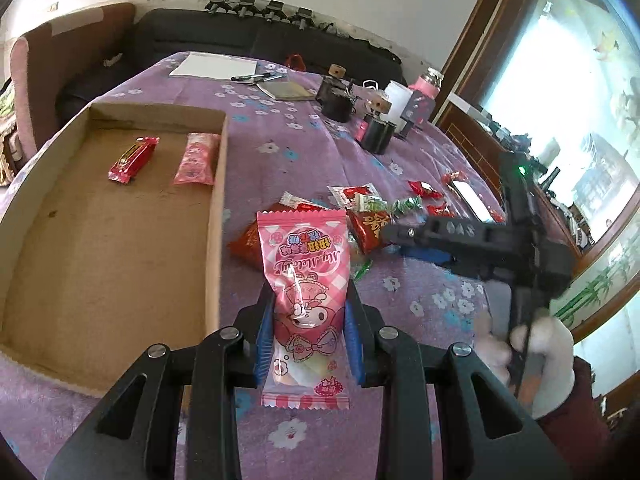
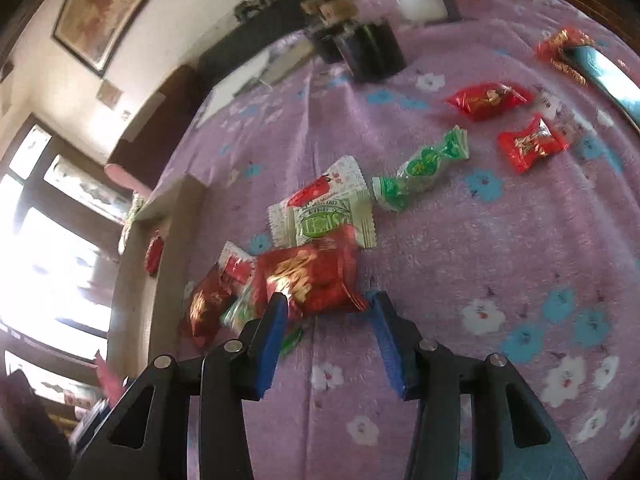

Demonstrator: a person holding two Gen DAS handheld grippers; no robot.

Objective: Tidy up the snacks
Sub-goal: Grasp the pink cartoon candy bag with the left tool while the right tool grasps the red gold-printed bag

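The left gripper (image 1: 309, 312) is clamped on a pink snack packet (image 1: 305, 296), which is held upright between the blue pads and lifted clear of the purple floral tablecloth (image 1: 420, 288), presumably so that it can be carried across. At ten o'clock from it lies the cardboard tray (image 1: 218, 184), where a red bar (image 1: 133, 159) and a second pink packet (image 1: 197, 158) are already laid side by side, so sorting appears to be under way. The right gripper (image 2: 330, 306) is seen with its jaws apart, straddling a red foil packet (image 2: 310, 280) without pressing on it; a grasp seems intended. At one o'clock, a green twist candy (image 2: 422, 168) and two red sweets (image 2: 490, 100) are left scattered.
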